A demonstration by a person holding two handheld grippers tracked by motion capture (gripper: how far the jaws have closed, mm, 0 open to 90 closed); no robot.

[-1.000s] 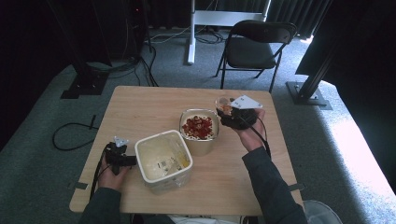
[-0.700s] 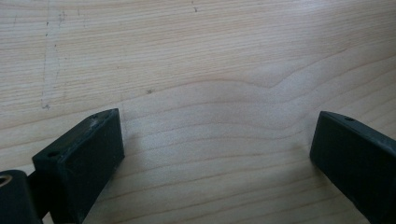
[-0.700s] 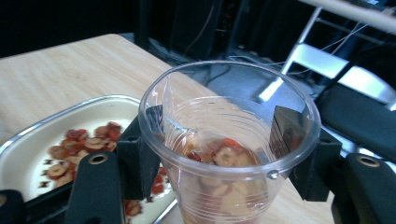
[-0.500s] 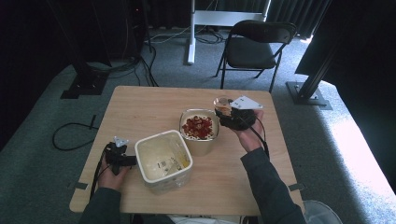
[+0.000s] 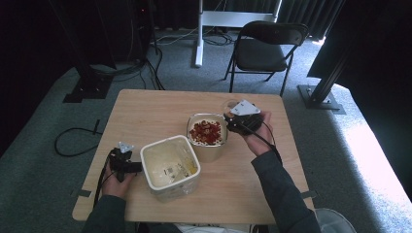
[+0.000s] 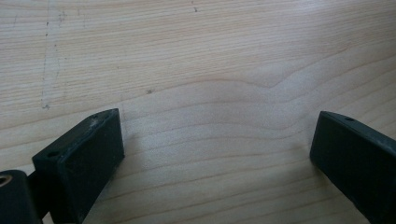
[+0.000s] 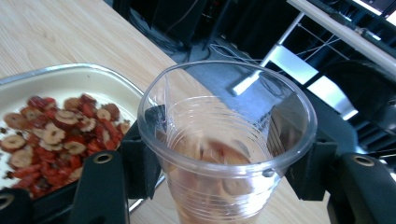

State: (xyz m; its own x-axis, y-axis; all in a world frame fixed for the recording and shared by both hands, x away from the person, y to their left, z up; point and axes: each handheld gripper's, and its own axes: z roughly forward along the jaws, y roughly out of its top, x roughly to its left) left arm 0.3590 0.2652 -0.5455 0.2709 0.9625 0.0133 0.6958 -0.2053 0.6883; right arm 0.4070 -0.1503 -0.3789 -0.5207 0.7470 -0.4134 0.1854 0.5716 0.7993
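**A cup held by the tub of red slices**

The right gripper (image 7: 224, 177) has its two black jaws pressed on the sides of a clear plastic cup (image 7: 224, 140). The jaws stand about half open, because the cup is wide. The cup is upright. You can see some pale round slices at its bottom, but they are blurry.

In the high view, the right gripper (image 5: 232, 121) and the cup (image 5: 230, 105) are up beside the far right edge of a round tub (image 5: 210, 149). The tub is full of dried red fruit slices (image 5: 206, 132). In the right gripper view the same slices (image 7: 60, 135) lie just to the left of the cup, a bit lower than its rim.

The left gripper (image 5: 130, 166) rests near the left edge of the wooden table (image 5: 150, 111). It sits just beside a bigger, square white tub (image 5: 171, 167). From the high view you cannot tell if it touches the tub. That tub looks nearly empty, with a few scraps and something yellow at the bottom.

In the left gripper view its jaws stand wide apart, close over the bare wood (image 6: 210, 70). There is nothing between them.

The two tubs stand close together in the middle of the table.
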